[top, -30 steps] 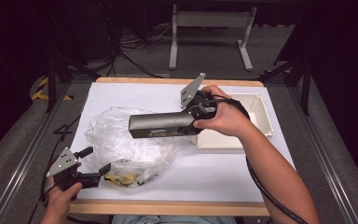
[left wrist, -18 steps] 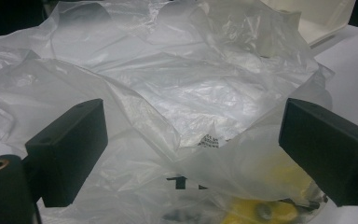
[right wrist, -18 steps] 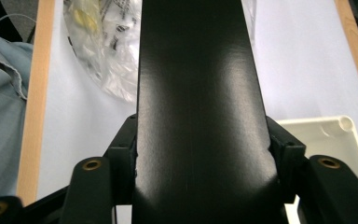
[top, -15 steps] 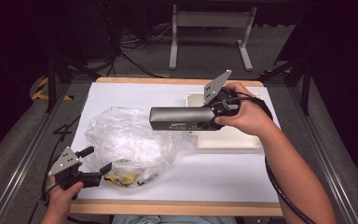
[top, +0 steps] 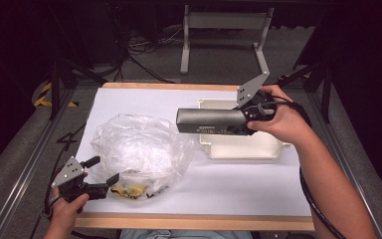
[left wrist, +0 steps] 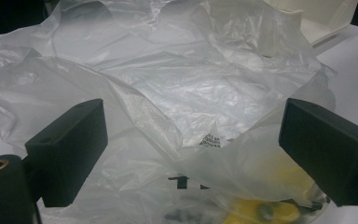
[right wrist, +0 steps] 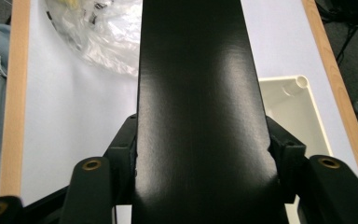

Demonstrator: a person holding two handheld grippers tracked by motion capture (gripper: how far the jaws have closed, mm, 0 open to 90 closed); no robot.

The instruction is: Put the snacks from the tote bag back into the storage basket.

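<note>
right claw point(top: 238, 121) gripping dark box point(top: 209, 121), over tray point(top: 243, 148)

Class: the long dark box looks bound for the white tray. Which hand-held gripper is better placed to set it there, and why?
The right hand-held gripper: it already clamps the dark box above the white tray. The left hand-held gripper sits open at the plastic bag, far from the tray.

bag point(top: 139, 149): clear crinkled plastic | bar point(top: 211, 121): smooth semi-gloss black | tray point(top: 248, 147): matt cream plastic
</note>
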